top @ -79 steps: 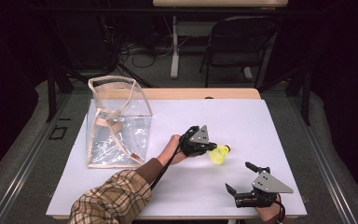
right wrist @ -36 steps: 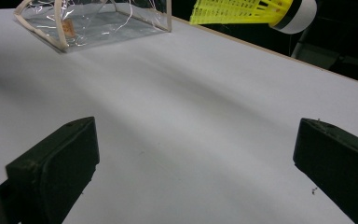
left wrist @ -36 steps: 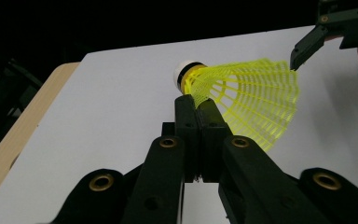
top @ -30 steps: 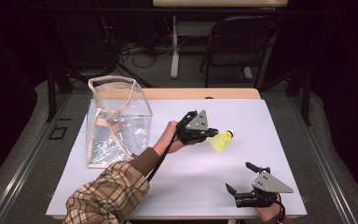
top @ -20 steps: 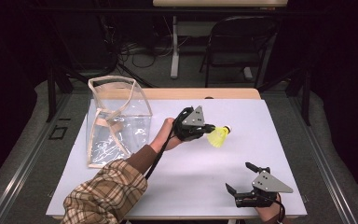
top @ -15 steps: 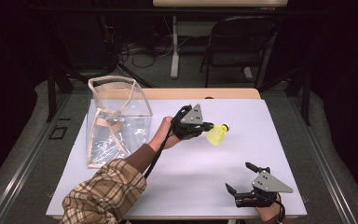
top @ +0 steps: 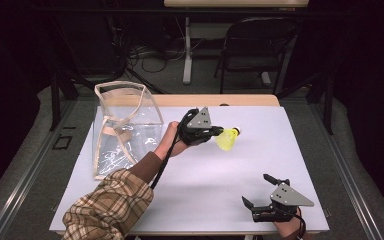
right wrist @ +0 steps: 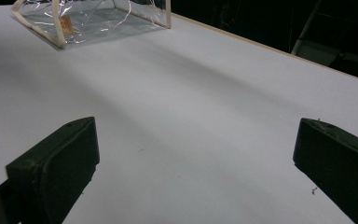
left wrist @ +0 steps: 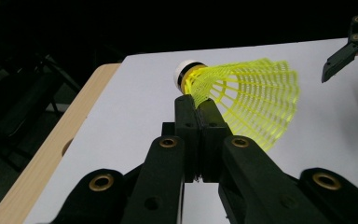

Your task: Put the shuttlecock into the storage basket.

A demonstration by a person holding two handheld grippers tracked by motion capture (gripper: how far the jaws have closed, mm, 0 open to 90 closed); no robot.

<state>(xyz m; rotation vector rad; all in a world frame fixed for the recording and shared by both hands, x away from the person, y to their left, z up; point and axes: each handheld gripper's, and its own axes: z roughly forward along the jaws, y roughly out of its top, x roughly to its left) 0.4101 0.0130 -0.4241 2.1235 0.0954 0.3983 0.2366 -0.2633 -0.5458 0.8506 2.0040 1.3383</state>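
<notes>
The shuttlecock (top: 228, 138) is neon yellow, with an open mesh skirt and a white cork head ringed by a black band. It is held above the white worktop (top: 220, 175), lying about level, pinched at the narrow part of its skirt near the head. It is near the middle of the worktop, to the right of the clear bag (top: 125, 130).

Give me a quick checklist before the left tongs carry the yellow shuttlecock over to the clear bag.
1. Grip: left tongs shut on the shuttlecock at its skirt edge near the cork: ok.
2. Shuttlecock lifted off the table: ok.
3. Clear bag standing with its mouth open upward: ok.
4. Path from shuttlecock to bag free of things: ok.
5. Right tongs open, holding nothing, resting near the table's front edge, away from the path: ok.
6. Firmness of such a thin pinch: cannot tell.
</notes>
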